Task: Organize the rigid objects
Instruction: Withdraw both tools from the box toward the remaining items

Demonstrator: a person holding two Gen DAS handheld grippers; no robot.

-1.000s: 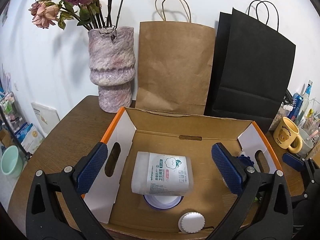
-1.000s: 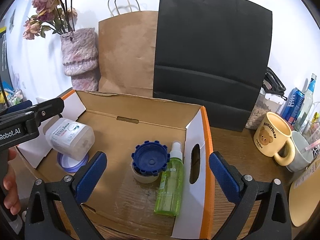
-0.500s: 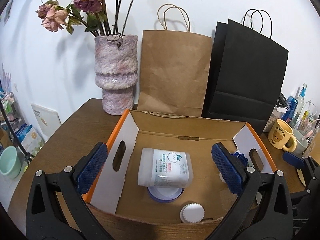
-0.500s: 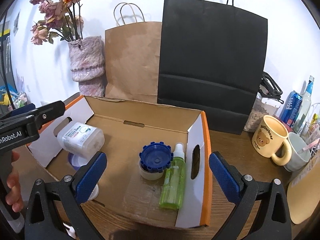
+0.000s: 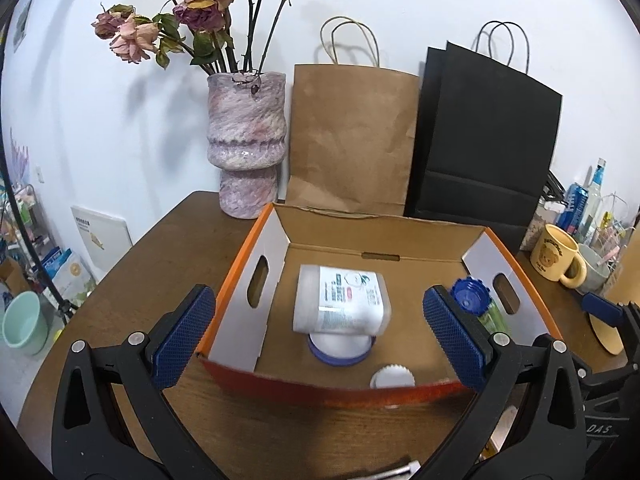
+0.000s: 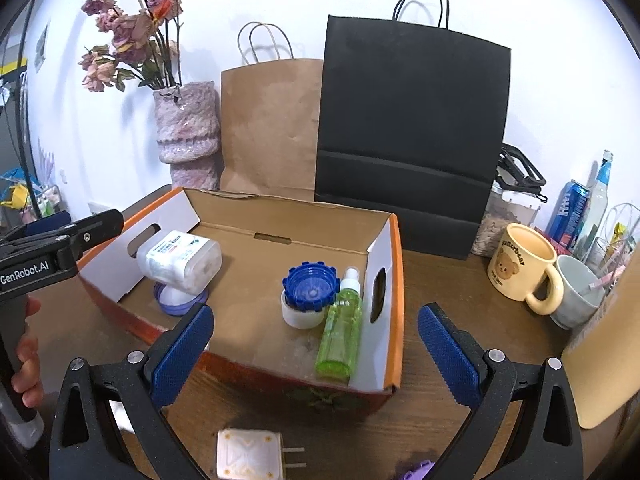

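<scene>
An orange-edged cardboard box (image 5: 256, 236) (image 6: 394, 264) stands on the brown table. Inside it a white cotton-swab tub (image 5: 340, 300) (image 6: 180, 260) lies across a round purple-rimmed container (image 5: 340, 350) (image 6: 176, 302). A small white cap (image 5: 392, 380) sits near the front wall. A blue ribbed lid on a white jar (image 5: 470, 300) (image 6: 308, 286) stands beside a lying green spray bottle (image 6: 340, 332). My left gripper (image 5: 320, 336) is open in front of the box with nothing between its fingers. My right gripper (image 6: 316, 344) is open too, before the box's right half. A white plug adapter (image 6: 250, 456) lies on the table beneath it.
Behind the box stand a mottled pink vase (image 5: 246, 144) of dried roses, a brown paper bag (image 5: 352, 140) and a black paper bag (image 6: 408, 136). A yellow bear mug (image 6: 520, 266), a grey cup (image 6: 576, 296), cans and bottles crowd the right. A hand (image 6: 28, 364) holds the left gripper.
Both grippers have pulled back and up from the box, so its front wall and the table in front now show. The objects in the box have stayed put.
</scene>
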